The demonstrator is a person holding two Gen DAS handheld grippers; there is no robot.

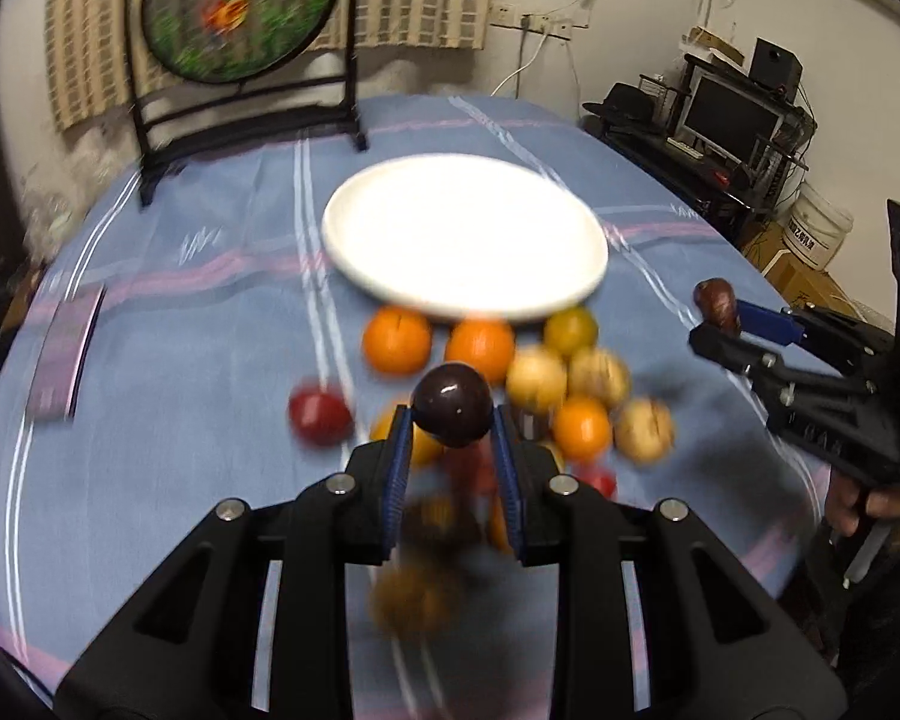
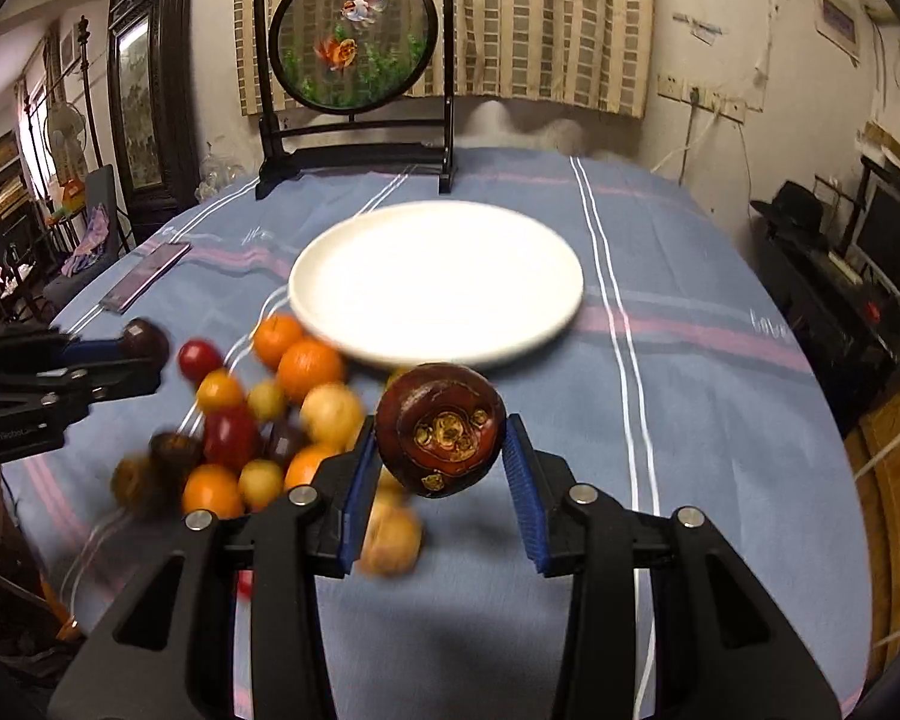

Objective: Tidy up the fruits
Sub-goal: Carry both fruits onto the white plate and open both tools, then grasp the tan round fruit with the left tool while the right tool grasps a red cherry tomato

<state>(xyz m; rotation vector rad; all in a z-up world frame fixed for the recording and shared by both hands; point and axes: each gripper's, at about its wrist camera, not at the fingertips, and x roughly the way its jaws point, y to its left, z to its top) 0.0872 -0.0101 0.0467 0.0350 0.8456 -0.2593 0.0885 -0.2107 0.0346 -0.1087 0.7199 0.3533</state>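
carrying one fruit apiece, both grippers are hanging above the heap of loose fruit (image 2: 258,420), which is lying on the blue striped tablecloth (image 2: 690,276) just in front of the white plate (image 2: 435,282); the plate is showing nothing on it, so sorting is judged to be at its start. the left gripper (image 1: 453,420) is clamping its blue pads (image 1: 399,450) on a smooth dark purple fruit (image 1: 452,403), gripped at the sides and near the tips so that the round body is sitting proud of the fingers, probably for a clean release. the right gripper (image 2: 441,450) is pinching a larger brown-red fruit (image 2: 440,429), its patterned end facing the camera, the jaws standing wider to suit its girth. both tools are pointing forward toward the plate and are tilted downward over the table, the right one off to the right side of the heap and well apart from the left. the background is smearing in the left wrist view, suggesting motion. the framed goldfish screen (image 2: 354,42) is standing behind the plate.
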